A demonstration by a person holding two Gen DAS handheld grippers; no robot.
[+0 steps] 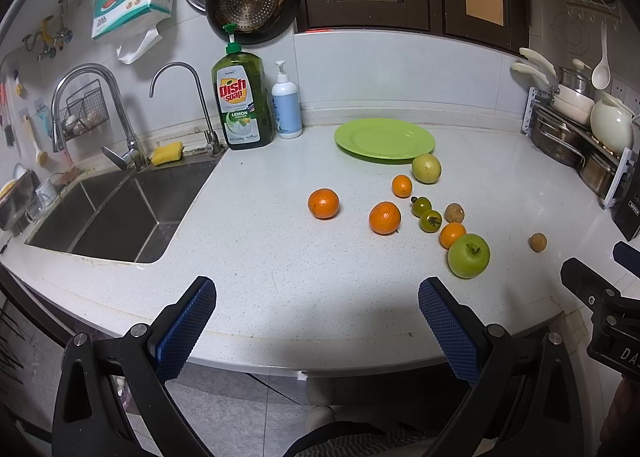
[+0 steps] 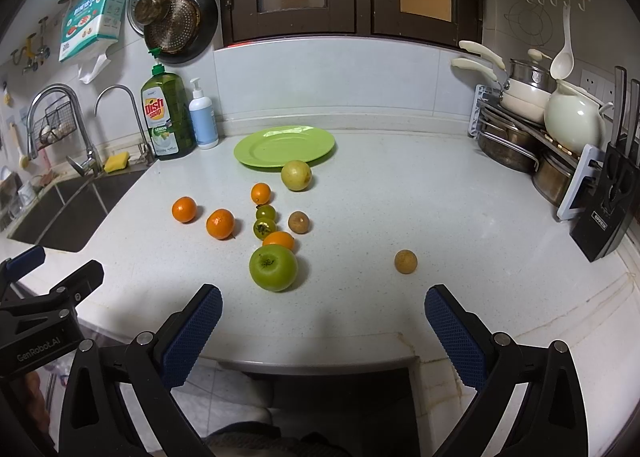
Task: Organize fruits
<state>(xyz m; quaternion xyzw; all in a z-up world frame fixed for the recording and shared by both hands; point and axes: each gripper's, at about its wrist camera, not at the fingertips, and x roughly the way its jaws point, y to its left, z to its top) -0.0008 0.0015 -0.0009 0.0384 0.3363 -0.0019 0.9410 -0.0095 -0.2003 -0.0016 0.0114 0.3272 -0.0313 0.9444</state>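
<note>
A green plate [image 1: 384, 139] [image 2: 285, 146] lies empty near the back wall. In front of it sit a yellow-green lemon [image 1: 426, 168] [image 2: 296, 175], several oranges [image 1: 385, 218] [image 2: 220, 223], two small green persimmons [image 1: 430, 220] [image 2: 264, 228], two brown longans [image 1: 538, 242] [image 2: 405, 261] and a green apple [image 1: 468, 256] [image 2: 273, 268]. My left gripper [image 1: 318, 297] hangs open over the counter's front edge, well short of the fruit. My right gripper [image 2: 322, 303] is open too, with the apple just beyond its left finger.
A sink [image 1: 116, 209] with two taps lies at the left. Dish soap [image 1: 242, 97] and a pump bottle [image 1: 286, 105] stand at the back. A pot rack [image 2: 532, 129] and knife block [image 2: 608, 209] line the right side.
</note>
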